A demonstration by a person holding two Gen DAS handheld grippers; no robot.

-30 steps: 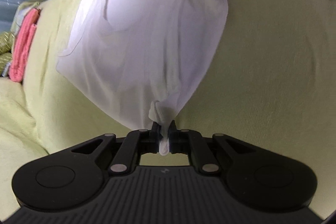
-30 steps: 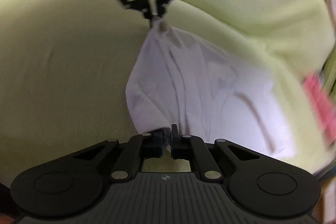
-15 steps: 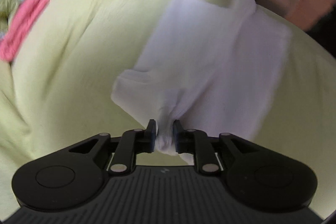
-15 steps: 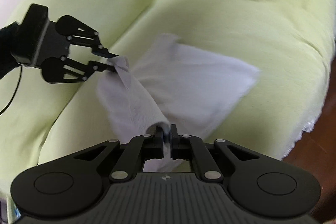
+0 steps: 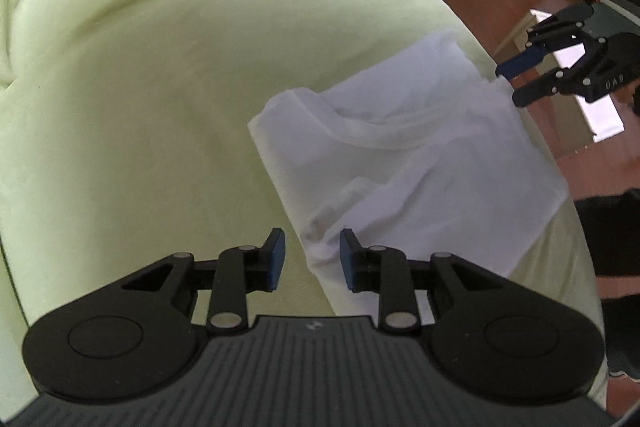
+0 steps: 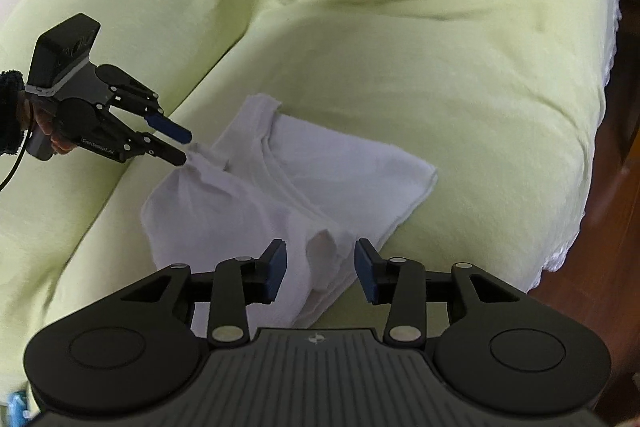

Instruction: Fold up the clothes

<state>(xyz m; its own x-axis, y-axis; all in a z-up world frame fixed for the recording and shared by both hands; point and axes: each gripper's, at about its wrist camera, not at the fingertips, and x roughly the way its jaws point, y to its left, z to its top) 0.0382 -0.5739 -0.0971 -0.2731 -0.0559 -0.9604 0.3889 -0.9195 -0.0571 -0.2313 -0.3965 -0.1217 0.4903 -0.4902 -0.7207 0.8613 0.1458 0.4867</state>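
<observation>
While its jaws are opening, the left gripper (image 5: 312, 259) hovers over a bunched corner of the white shirt (image 5: 420, 163), unpinched. At 2 o'clock, the right gripper (image 5: 514, 85) also spreads apart. Half-folded, the shirt lies on the green bed (image 5: 140, 87).

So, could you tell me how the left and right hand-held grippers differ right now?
The left hand-held gripper shows a narrower gap than the right hand-held gripper. The left one sits at the white shirt's edge, cloth covering only part of its gap; the right one has bunched cloth centred between its jaws. Both are opening, pads clear of the shirt lying on the green cover.
</observation>
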